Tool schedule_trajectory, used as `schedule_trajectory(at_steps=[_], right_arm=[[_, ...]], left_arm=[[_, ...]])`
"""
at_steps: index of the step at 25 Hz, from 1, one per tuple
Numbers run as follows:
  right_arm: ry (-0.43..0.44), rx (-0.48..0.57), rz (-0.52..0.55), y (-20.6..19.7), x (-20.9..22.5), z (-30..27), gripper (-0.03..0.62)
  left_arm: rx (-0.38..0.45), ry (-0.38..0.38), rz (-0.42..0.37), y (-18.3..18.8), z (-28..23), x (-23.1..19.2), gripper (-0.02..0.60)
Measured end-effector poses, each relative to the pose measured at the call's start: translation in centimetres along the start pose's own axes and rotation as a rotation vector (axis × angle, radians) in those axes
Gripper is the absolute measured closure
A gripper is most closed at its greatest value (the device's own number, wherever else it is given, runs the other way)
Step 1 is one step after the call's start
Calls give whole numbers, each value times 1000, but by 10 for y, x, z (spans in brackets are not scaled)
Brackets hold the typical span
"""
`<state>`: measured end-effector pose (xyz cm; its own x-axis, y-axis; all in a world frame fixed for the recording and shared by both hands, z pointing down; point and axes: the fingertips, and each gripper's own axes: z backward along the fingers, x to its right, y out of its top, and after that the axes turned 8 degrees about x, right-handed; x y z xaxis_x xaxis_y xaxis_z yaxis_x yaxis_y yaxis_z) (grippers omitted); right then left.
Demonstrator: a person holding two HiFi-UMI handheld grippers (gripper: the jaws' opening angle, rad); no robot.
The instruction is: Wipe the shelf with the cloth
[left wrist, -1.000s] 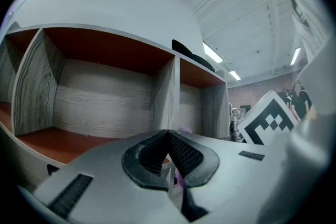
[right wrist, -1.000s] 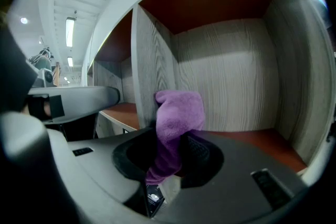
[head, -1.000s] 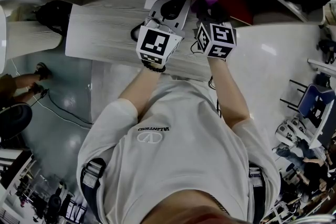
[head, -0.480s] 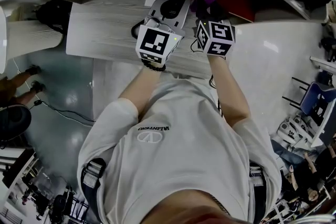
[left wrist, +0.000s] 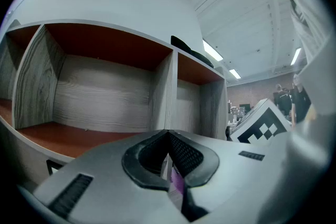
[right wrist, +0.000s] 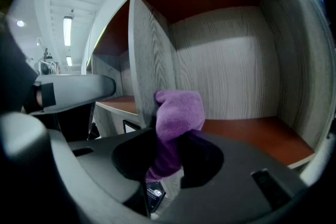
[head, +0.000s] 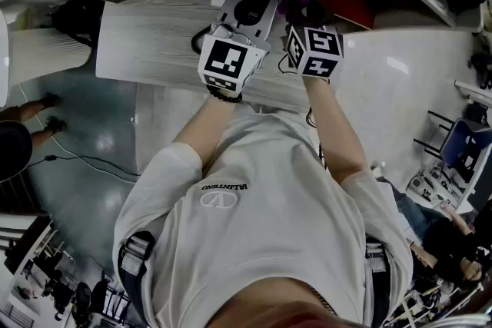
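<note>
One left tool [head: 252, 2], one right tool [head: 302, 8], one cloth [right wrist: 179, 110], one shelf [left wrist: 105, 94]

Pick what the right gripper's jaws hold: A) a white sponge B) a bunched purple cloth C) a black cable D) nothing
B: in the right gripper view the right gripper is shut on the bunched purple cloth, which sticks up against the grey wood-grain shelf divider.

The person wore a pale short-sleeved T-shirt [head: 254, 250] with small dark lettering and a ringed emblem [head: 223, 196] on the chest. Grey buckled straps [head: 132, 257] lay over both shoulders. A dark beaded bracelet [head: 223, 95] sat just behind the left gripper's [left wrist: 169, 157] marker cube [head: 228, 64], which bore black squares on white. That gripper's shell was light grey and the right gripper's [right wrist: 168, 160] was dark. Both had black jaw pads.
</note>
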<state>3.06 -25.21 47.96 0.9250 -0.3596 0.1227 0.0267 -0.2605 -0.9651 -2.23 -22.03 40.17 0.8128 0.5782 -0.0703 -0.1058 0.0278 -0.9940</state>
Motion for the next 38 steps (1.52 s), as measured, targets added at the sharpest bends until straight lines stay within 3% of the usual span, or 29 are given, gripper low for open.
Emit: schedule_trajectory(at_steps=[20, 38], right_arm=[[41, 47, -17, 12, 6, 36, 491], [-85, 169, -24, 57, 90, 150, 491]], left_arm=[[26, -28, -19, 9, -1, 15, 581], [34, -96, -61, 19, -8, 65, 581]])
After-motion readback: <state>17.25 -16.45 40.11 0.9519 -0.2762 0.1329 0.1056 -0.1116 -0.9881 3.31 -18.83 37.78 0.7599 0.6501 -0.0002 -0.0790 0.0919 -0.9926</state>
